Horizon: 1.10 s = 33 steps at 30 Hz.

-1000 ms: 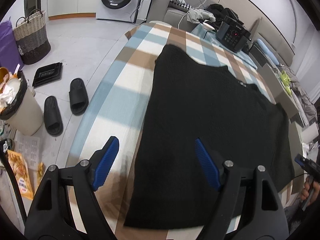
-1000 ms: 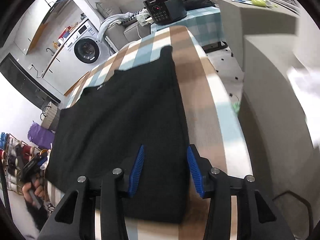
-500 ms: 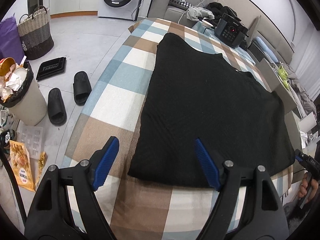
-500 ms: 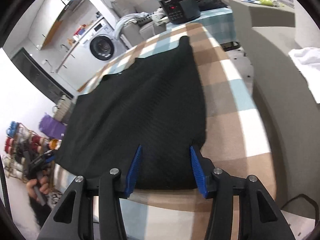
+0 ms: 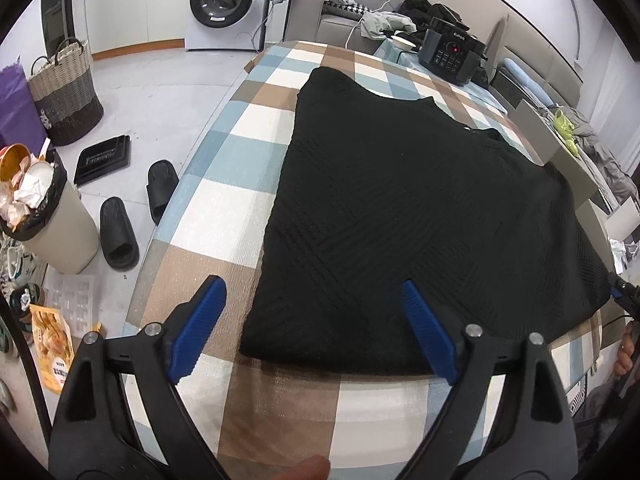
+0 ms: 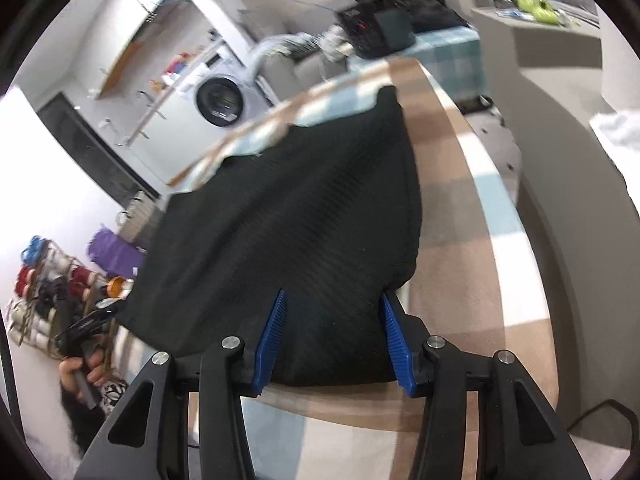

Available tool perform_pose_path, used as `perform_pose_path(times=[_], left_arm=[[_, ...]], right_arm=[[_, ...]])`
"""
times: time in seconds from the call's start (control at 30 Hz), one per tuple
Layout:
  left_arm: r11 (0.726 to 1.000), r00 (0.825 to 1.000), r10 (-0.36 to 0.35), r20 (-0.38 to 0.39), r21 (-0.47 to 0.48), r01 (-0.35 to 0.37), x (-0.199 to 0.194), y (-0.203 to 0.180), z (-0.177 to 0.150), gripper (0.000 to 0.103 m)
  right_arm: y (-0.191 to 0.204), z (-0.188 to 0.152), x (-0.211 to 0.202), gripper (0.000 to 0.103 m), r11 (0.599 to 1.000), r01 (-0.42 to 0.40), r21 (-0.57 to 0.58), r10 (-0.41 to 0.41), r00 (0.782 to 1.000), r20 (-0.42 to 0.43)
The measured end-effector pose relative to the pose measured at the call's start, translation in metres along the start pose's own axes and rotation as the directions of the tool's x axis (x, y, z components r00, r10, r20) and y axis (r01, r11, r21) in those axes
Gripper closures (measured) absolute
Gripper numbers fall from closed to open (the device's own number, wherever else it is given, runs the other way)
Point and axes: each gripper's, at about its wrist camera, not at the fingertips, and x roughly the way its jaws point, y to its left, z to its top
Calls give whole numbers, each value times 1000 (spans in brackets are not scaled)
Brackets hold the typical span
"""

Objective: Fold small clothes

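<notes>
Black garment (image 5: 412,216) ahead of left gripper (image 5: 316,320)

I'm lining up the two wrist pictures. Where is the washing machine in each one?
Left wrist view: the washing machine stands at the top, left of centre, beyond the far end of the checked table.
Right wrist view: it sits upper left, blurred.
Shared landmark: the black garment spread on the table.
</notes>
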Motion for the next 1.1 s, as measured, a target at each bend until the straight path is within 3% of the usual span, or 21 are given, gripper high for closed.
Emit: perform_pose_path(times=[0.1, 0.23, 0.27, 0.3, 0.33, 0.4, 0.5, 0.63, 0.7, 0.9, 0.97, 1.07, 1.1], left_arm=[[1000, 1000, -11, 1, -1, 11, 2, 0, 2, 2], [1000, 1000, -14, 8, -4, 14, 2, 0, 3, 1], [1000, 1000, -15, 7, -6, 15, 2, 1, 3, 1], [1000, 1000, -14, 7, -7, 14, 3, 2, 3, 1], [1000, 1000, -12, 6, -7, 12, 3, 2, 3, 1], [1000, 1000, -7, 3, -10, 7, 4, 4, 3, 1], [1000, 1000, 10, 2, -14, -10, 4, 7, 3, 1], [999, 1000, 14, 0, -36, -14, 6, 13, 1, 1], [999, 1000, 15, -8, -50, -16, 9, 16, -1, 1], [998, 999, 25, -21, -59, -26, 14, 20, -4, 2], [998, 1000, 12, -18, -55, -13, 15, 20, -3, 7], [999, 1000, -4, -12, -41, 4, 14, 18, -1, 24], [999, 1000, -13, -9, -36, 13, 15, 18, -1, 36]], right_arm=[[-2, 0, 10, 54, 1000, 21, 1, -21, 999, -48], [-5, -1, 21, 57, 998, 70, 2, -70, 995, -78], [-4, 0, 22, 63, 996, 87, -5, -87, 993, -77], [-2, 0, 23, 83, 993, 114, -26, -116, 991, -68], [1, 1, 21, 95, 990, 131, -49, -134, 990, -49], [17, 2, 0, 96, 985, 109, -131, -101, 993, 66], [28, 0, -22, 97, 975, 136, -175, -111, 983, 144], [1, -2, 4, 97, 964, 244, -103, -244, 970, 18], [-7, -4, 18, 97, 963, 260, -73, -263, 964, -41], [-9, -1, 19, 92, 968, 246, -45, -248, 968, -34], [-8, -2, 20, 92, 968, 246, -41, -248, 968, -39], [-8, -1, 19, 92, 971, 239, -32, -240, 970, -28], [-7, -4, 16, 92, 972, 235, -26, -236, 972, -24]])
